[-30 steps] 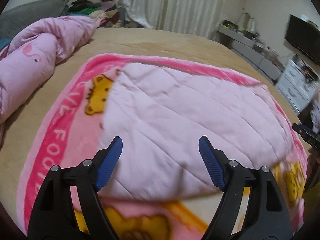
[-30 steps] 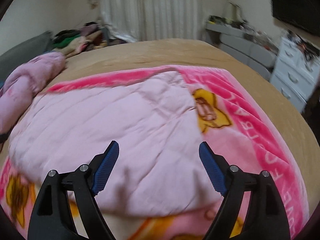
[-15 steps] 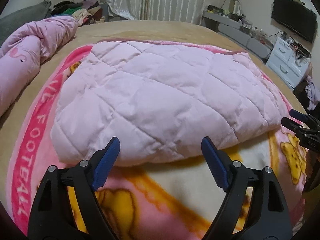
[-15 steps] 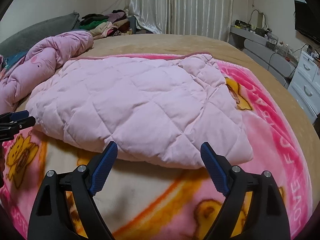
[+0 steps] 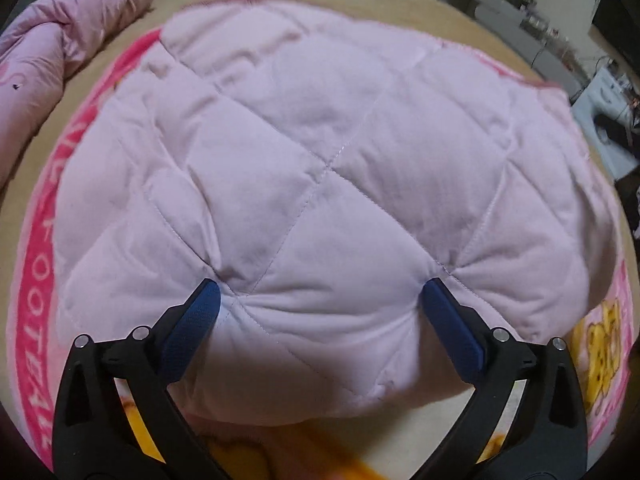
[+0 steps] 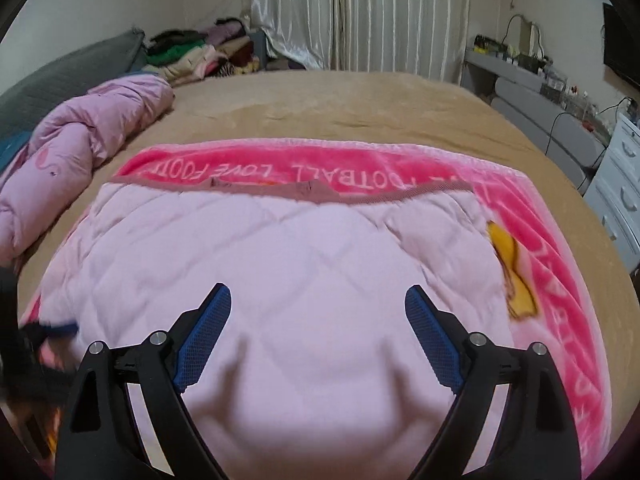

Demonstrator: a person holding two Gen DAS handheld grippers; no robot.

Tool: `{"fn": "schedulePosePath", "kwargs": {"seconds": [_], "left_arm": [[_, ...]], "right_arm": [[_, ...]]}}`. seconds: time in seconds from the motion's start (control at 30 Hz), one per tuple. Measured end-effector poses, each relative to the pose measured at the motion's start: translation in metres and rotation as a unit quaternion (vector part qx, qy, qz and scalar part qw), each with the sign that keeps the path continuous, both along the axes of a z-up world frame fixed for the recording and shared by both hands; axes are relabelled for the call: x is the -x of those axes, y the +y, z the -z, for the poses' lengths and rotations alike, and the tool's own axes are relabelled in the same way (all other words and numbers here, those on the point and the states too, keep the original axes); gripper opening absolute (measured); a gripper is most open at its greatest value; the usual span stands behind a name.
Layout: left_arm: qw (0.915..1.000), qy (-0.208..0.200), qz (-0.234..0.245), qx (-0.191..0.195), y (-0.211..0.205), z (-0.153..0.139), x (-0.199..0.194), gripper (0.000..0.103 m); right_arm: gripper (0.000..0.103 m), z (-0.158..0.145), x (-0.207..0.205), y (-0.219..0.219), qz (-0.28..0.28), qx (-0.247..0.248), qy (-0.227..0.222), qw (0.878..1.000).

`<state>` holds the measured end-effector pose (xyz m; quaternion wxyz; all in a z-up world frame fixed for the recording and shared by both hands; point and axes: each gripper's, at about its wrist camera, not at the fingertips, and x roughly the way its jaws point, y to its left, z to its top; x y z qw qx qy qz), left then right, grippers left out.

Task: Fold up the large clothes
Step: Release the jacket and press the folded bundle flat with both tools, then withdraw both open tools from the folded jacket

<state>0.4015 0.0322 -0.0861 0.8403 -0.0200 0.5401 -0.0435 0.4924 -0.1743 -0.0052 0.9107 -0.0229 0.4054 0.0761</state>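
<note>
A pale pink quilted garment (image 5: 320, 152) lies folded on a pink bear-print blanket (image 5: 36, 280) on the bed. My left gripper (image 5: 320, 300) is open, its blue fingertips (image 5: 204, 300) pressed into the garment's near edge with the padding bulging between them. In the right wrist view the same garment (image 6: 280, 264) fills the foreground, its dark pink hem at the far edge. My right gripper (image 6: 318, 304) is open just above or on the garment. The left gripper shows blurred at the left edge of the right wrist view (image 6: 36, 336).
The blanket (image 6: 360, 168) reads "LOVE FOOTBALL". A bunched pink duvet (image 6: 80, 136) lies on the left of the tan bed (image 6: 340, 100). A clothes pile (image 6: 200, 52) and curtains are at the back. A grey bench (image 6: 540, 112) and white drawers (image 6: 620, 200) stand on the right.
Both grippers have moved forward and down from the blanket in front of the garment onto its near edge. The left fingertips now dent the padding. Both stay open.
</note>
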Motion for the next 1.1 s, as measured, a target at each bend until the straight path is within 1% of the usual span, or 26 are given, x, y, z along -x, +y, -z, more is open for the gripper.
{"fn": "schedulePosePath", "kwargs": {"seconds": [0.07,0.17,0.2,0.27,0.3,0.33,0.37,0.43,0.5,0.57,0.67,0.77,0.83,0.93,1.0,1.03,1.07,1.1], "left_arm": [[1.0,0.004,0.002,-0.006,-0.002,0.003,-0.001,0.095],[0.9999,0.011,0.002,-0.007,-0.003,0.009,-0.001,0.095],[0.9999,0.011,0.001,-0.007,-0.003,0.01,0.0,0.095],[0.9999,0.01,0.003,-0.012,-0.003,0.012,0.001,0.095],[0.9999,0.009,0.004,-0.012,-0.003,0.012,0.003,0.095],[0.9999,0.008,0.005,-0.01,-0.002,0.013,0.004,0.095],[0.9999,0.007,0.006,-0.006,-0.001,0.013,0.005,0.095],[0.9999,0.005,0.011,-0.005,0.001,0.015,0.005,0.095],[0.9999,0.004,0.014,-0.004,0.002,0.015,0.006,0.095],[0.9999,0.003,0.015,-0.003,0.003,0.016,0.008,0.095],[0.9999,0.003,0.017,-0.004,0.006,0.02,0.005,0.095],[0.9998,0.008,0.018,0.0,0.004,0.022,0.004,0.095],[0.9998,0.011,0.018,0.0,0.004,0.023,0.002,0.095],[0.9997,0.015,0.018,0.003,0.008,0.024,0.0,0.095],[0.9997,0.009,0.021,0.011,0.011,0.017,0.001,0.095],[0.9995,0.002,0.023,0.02,0.014,0.014,0.004,0.095],[0.9994,-0.002,0.023,0.027,0.018,0.01,0.007,0.095],[0.9992,-0.004,0.021,0.034,0.021,0.004,0.012,0.094]], "right_arm": [[0.088,0.002,-0.022,0.009,-0.001,0.021,0.008,1.0],[0.088,0.014,-0.061,0.014,0.02,0.045,0.043,0.998],[0.088,0.018,-0.07,0.017,0.022,0.046,0.051,0.997],[0.088,0.031,-0.085,0.016,0.021,0.024,0.08,0.996],[0.088,0.047,-0.098,0.012,0.035,0.004,0.124,0.992],[0.088,0.057,-0.106,0.01,0.047,-0.001,0.152,0.987],[0.09,0.074,-0.115,0.007,0.053,-0.013,0.186,0.981],[0.096,0.088,-0.123,0.007,0.055,-0.006,0.207,0.977],[0.098,0.098,-0.129,0.01,0.058,0.002,0.227,0.972],[0.099,0.106,-0.134,0.014,0.061,0.01,0.237,0.97],[0.099,0.117,-0.139,0.015,0.073,0.011,0.235,0.969],[0.099,0.122,-0.136,0.013,0.081,0.007,0.218,0.973],[0.099,0.12,-0.131,0.011,0.084,0.005,0.204,0.975],[0.099,0.106,-0.114,0.011,0.08,0.009,0.169,0.982],[0.099,0.087,-0.094,0.007,0.063,-0.012,0.142,0.988],[0.099,0.073,-0.078,0.0,0.055,-0.027,0.123,0.991],[0.099,0.066,-0.07,-0.002,0.05,-0.036,0.114,0.992],[0.099,0.053,-0.052,-0.009,0.041,-0.056,0.1,0.993]]}}
